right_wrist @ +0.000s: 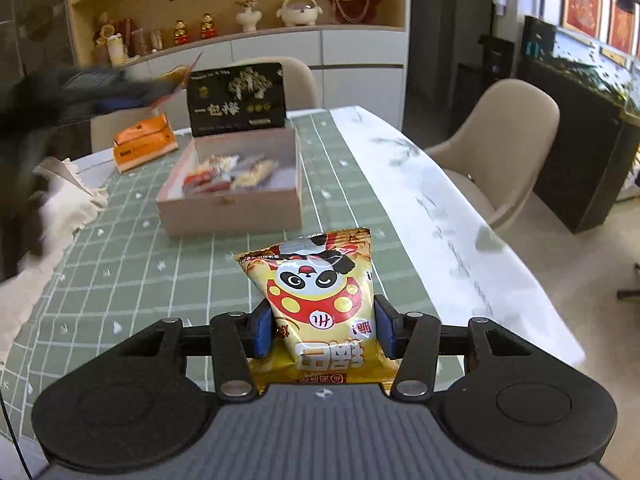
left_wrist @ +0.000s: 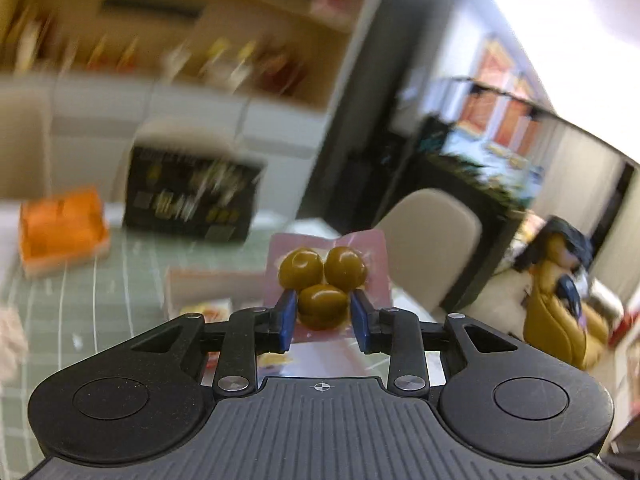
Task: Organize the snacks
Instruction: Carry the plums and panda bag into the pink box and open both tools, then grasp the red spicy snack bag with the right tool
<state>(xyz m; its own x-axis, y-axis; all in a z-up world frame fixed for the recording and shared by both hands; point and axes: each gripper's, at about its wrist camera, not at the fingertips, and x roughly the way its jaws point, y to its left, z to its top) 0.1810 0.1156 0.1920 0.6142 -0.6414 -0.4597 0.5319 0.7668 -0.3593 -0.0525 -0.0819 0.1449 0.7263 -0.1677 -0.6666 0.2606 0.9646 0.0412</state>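
Left gripper (left_wrist: 323, 318) clamped on the olive packet (left_wrist: 326, 280), pinching only its lowest olive; right gripper (right_wrist: 323, 330) clamped on the panda snack bag (right_wrist: 320, 296). Both are held above the table (right_wrist: 132, 264); the open box (right_wrist: 232, 200) sits toward its far edge. Risks: the packet pivots or slips out of that narrow pinch, or both grippers crowd each other over the box.

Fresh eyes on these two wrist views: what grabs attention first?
The yellow panda snack bag, pinched between the right gripper fingers above the green checked tablecloth. Next, the pink packet of green plums clamped in the left gripper. Behind, an open box of snacks sits mid-table.
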